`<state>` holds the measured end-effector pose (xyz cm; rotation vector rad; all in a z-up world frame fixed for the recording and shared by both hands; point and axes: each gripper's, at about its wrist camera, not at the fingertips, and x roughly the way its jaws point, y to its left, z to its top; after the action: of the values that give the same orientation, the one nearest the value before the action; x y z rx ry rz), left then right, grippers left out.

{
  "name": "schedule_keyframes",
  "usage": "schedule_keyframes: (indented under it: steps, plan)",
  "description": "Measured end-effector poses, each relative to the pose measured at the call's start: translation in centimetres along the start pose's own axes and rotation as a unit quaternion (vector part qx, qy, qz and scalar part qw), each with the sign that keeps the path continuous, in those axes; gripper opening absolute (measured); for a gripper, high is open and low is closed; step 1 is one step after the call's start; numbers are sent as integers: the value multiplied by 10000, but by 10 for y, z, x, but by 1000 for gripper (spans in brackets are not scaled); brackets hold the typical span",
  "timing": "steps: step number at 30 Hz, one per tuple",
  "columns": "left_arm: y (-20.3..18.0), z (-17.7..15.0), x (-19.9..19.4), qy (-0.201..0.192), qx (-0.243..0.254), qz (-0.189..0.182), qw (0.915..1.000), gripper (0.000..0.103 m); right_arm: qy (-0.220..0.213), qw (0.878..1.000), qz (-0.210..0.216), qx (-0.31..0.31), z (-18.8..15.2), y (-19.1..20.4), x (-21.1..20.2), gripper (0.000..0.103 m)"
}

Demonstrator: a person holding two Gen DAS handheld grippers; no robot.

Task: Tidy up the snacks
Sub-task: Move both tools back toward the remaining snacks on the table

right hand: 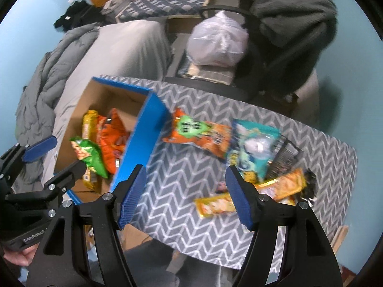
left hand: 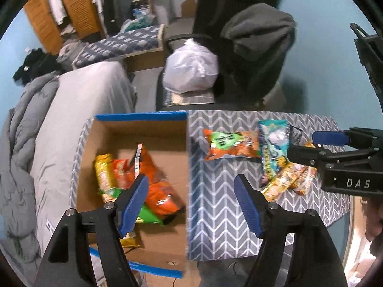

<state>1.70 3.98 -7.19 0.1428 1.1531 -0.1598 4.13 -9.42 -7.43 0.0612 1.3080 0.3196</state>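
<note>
Currently, the left gripper is hanging with its jaws spread wide and nothing between the blue pads. Its left pad is sitting over the open cardboard box; its right pad is sitting over the chevron-patterned tablecloth. The box wall is passing between the two pads in the left wrist view.

Inside the box, several snack packets are lying in a loose pile: a yellow packet, an orange bag and a green bag. The yellow packet is lying with its long axis running away from the camera.

The right gripper is likewise standing with its jaws spread and empty, pointing down at bare cloth just beside the blue outer wall of the box.

On the cloth, four or so packets are remaining outside the box:

- An orange packet with a green label is lying flat, long axis running left to right, just beside the box wall and beyond the right gripper's pads.
- A teal packet is lying to its right, long axis running roughly toward the camera, and appearing to overlap a dark barcode-printed packet; motion blur is making the overlap uncertain.
- Two yellow-orange bars are lying near the right gripper's right pad, long axes running left to right; one is partly hidden behind that pad.

No packet is lying between either pair of jaws.
</note>
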Motion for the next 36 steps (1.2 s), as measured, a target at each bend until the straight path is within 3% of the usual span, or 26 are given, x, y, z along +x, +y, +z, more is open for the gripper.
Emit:
schedule_keyframes:
  steps: [19,27,36]
  plan:
    - [-123,20,37,143,1286,-294,9912,78,179,9948,-455,888,-49,-142,-13,70]
    - [-161,13,73,298,1653,-271,9854,78,358,9915,-428,1174,-68,-196,6,70]
    - [-193,-1,109,447,2032,-170,9780,78,766,9890,-449,1185,-81,-231,49,70]
